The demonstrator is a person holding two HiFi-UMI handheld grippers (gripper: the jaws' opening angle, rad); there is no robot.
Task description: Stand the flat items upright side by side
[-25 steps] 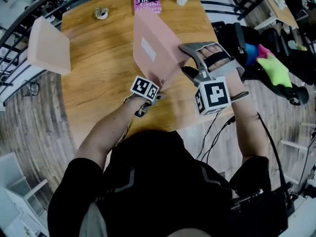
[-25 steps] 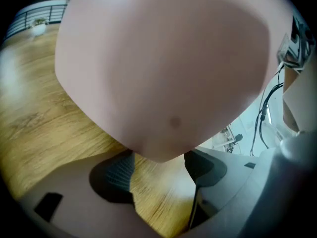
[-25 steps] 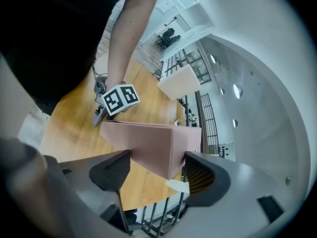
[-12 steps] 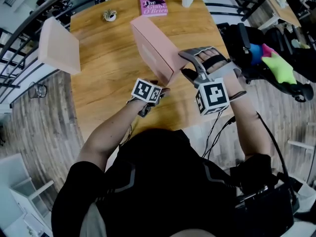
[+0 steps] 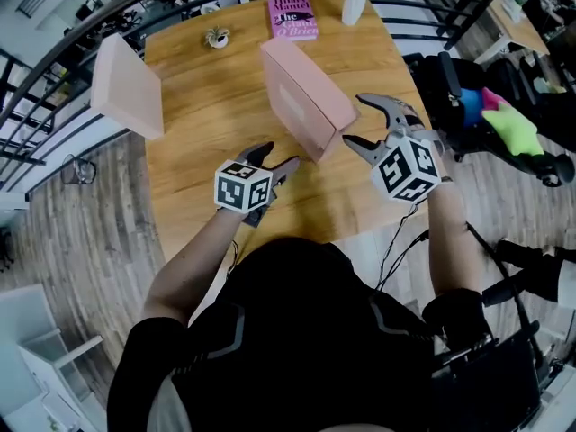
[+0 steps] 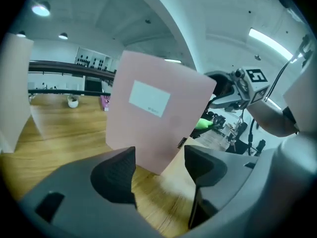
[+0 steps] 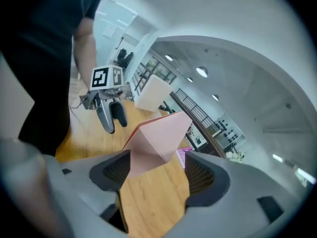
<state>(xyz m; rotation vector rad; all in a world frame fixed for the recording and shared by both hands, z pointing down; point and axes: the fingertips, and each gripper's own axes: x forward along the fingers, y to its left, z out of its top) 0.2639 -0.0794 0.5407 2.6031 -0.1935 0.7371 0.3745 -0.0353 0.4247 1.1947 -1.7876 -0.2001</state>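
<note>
Light wooden table [image 5: 225,124] w/ a pale pink flat book-like box [image 5: 306,106] upright mid-top, a 2nd pale pink slab [image 5: 126,84] prob. standing at the left rim, & a magenta paperback [image 5: 292,16] flat at the far edge btwn a small potted plant [image 5: 216,37] & a white vase [image 5: 354,5].

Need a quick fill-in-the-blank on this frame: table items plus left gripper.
1. The magenta book lies ___ at the far edge of the table.
2. ___ pink boxes stand upright on it.
3. The left gripper has its jaws ___, holding nothing.
Missing: flat; two; open.
</note>
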